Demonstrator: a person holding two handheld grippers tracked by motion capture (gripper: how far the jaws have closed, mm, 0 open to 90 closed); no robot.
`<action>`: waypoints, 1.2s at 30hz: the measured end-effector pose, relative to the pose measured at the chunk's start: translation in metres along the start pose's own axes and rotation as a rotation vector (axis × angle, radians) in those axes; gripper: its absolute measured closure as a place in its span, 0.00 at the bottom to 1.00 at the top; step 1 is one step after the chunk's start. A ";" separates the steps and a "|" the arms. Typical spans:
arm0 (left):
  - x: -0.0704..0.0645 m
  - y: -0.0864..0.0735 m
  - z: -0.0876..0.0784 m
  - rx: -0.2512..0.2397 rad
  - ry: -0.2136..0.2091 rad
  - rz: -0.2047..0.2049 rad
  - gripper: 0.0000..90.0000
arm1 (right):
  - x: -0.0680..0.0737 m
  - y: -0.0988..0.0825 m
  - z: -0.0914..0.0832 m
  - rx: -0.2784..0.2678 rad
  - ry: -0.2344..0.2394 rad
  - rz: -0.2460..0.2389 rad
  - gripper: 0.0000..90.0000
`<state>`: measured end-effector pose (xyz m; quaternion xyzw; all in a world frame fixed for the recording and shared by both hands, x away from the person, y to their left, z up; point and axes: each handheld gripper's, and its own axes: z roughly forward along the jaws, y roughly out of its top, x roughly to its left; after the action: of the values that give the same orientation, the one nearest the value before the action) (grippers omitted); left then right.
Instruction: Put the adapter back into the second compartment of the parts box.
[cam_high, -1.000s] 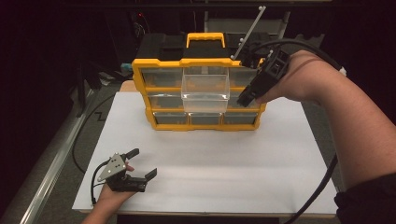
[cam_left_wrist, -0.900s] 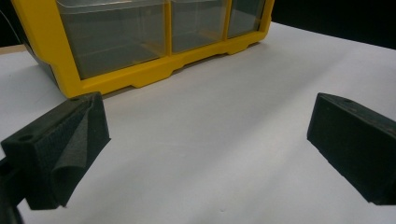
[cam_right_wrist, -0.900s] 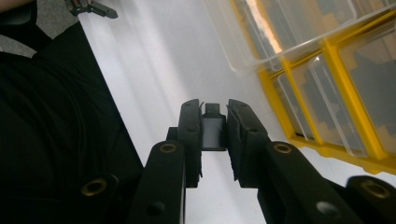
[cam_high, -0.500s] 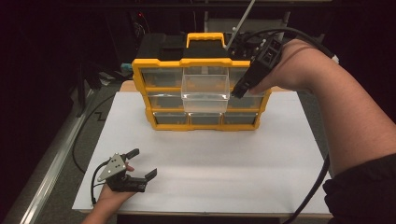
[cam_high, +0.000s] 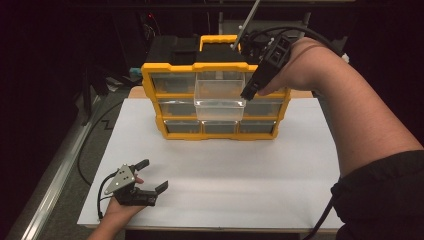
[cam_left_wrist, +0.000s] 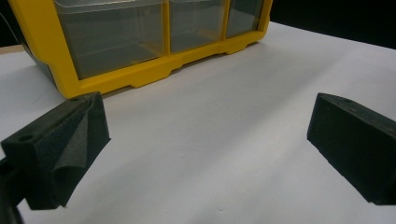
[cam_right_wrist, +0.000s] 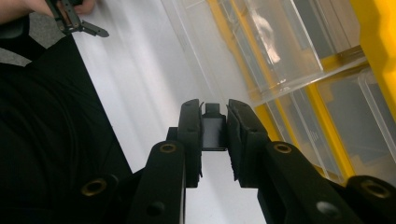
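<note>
A yellow organiser (cam_high: 151, 75) with clear drawers stands at the back of the white table top (cam_high: 225, 175). Its upper middle drawer (cam_high: 220, 97) is pulled out. My right gripper (cam_high: 247, 93) hangs at that drawer's right front corner, pointing down and left. In the right gripper view my right gripper (cam_right_wrist: 215, 135) is shut on a small black block (cam_right_wrist: 215, 132), with the clear drawer (cam_right_wrist: 280, 46) just beyond it. My left gripper (cam_high: 152, 175) rests low at the front left, open. Between its wide pads (cam_left_wrist: 65, 149) lies bare table.
The organiser's bottom row of clear drawers (cam_left_wrist: 121, 39) and yellow frame (cam_left_wrist: 42, 51) face the left gripper. A black case (cam_high: 175, 50) sits behind the organiser. A cable (cam_high: 87, 150) runs along the table's left edge. A forearm (cam_high: 360, 120) crosses the right side.
My right gripper has moved left and slightly up, from the organiser's right side to the pulled-out drawer's corner, still shut on the black block. The left gripper has kept still.
</note>
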<state>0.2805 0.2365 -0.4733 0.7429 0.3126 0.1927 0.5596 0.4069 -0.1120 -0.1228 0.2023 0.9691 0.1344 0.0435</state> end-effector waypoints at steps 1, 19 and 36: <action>0.000 0.000 0.000 0.000 -0.001 0.000 0.00 | 0.000 0.001 0.001 -0.002 0.004 -0.001 0.85; 0.000 0.000 -0.001 -0.003 0.000 -0.001 0.00 | -0.004 0.024 0.016 -0.004 0.010 -0.013 0.85; 0.000 0.000 -0.001 0.000 -0.004 0.002 0.00 | -0.013 0.041 0.027 -0.011 0.001 -0.005 0.85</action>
<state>0.2803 0.2373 -0.4733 0.7435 0.3109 0.1917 0.5602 0.4380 -0.0739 -0.1372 0.1996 0.9689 0.1396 0.0446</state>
